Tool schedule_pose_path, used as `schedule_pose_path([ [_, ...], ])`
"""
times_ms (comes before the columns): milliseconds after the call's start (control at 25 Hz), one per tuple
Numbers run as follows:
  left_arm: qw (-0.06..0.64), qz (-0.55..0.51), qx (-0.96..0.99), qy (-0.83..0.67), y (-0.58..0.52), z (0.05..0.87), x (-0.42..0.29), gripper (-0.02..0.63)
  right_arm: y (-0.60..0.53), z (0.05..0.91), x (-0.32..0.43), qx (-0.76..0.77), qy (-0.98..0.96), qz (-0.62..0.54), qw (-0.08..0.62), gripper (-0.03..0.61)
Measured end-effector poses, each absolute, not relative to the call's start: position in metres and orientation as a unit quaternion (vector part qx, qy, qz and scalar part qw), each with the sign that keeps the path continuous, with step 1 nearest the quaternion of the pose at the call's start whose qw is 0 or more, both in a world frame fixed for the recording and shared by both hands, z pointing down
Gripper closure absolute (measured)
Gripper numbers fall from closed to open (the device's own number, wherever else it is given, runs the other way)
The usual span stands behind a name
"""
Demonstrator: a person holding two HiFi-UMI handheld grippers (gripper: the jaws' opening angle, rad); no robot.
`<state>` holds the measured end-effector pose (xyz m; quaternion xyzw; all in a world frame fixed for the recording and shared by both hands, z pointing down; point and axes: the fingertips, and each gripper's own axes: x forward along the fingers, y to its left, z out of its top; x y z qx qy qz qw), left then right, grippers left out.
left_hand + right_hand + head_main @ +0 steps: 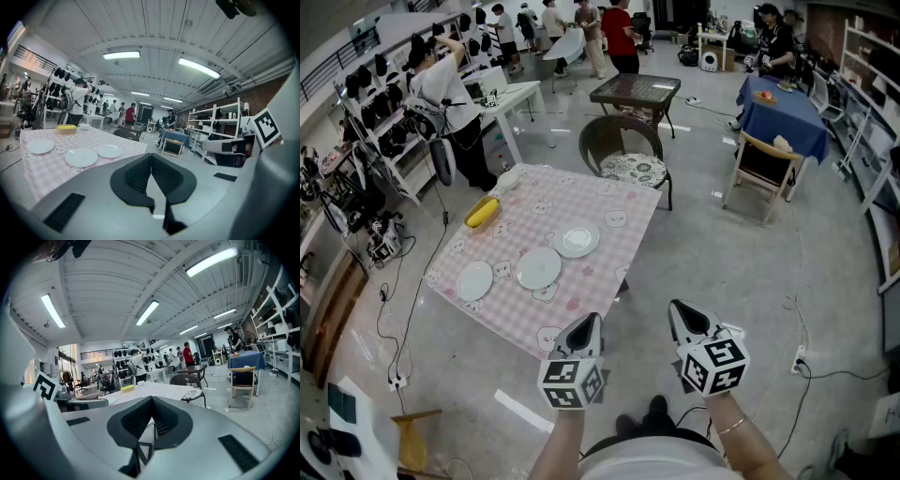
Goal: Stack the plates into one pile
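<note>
Three white plates lie apart in a row on the pink checked table [595, 202]: the left plate [475, 280], the middle plate [539, 268] and the right plate [577, 240]. The left gripper view shows them too, as the left plate [40, 146], the middle plate [81, 157] and the right plate [109, 151]. My left gripper [592, 322] hangs shut and empty just off the table's near corner. My right gripper [676, 308] is shut and empty over the floor to its right. In their own views the left gripper [151, 156] and the right gripper [152, 400] have their jaws together.
A yellow block [482, 213] and a small white bowl [508, 178] sit at the table's far left. A wicker chair [623, 150] stands behind the table. People stand by a white desk [511, 98] and equipment racks [375, 122]. A blue-clothed table [783, 117] is far right.
</note>
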<state>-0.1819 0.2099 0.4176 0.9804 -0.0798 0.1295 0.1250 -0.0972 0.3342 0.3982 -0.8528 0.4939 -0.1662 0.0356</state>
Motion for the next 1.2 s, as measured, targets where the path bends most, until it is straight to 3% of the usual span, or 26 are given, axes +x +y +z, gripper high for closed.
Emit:
schedule_pose_path([
  [720, 0.097, 0.116, 0.986, -0.071, 0.239, 0.400, -0.123, 0.589, 0.374, 0.383, -0.040, -0.861, 0.481, -0.151, 0.073, 0.572],
  [840, 0.100, 0.116, 0.986, -0.073, 0.247, 0.403, -0.117, 0.526, 0.385, 0.385, -0.032, -0.864, 0.475, -0.150, 0.077, 0.569],
  [920, 0.099, 0.117, 0.985, -0.074, 0.250, 0.403, -0.114, 0.497, 0.388, 0.386, -0.028, -0.861, 0.477, -0.154, 0.085, 0.499],
  [1200, 0.101, 0.118, 0.984, -0.088, 0.253, 0.401, -0.097, 0.465, 0.397, 0.387, -0.010, -0.853, 0.487, -0.162, 0.092, 0.456],
])
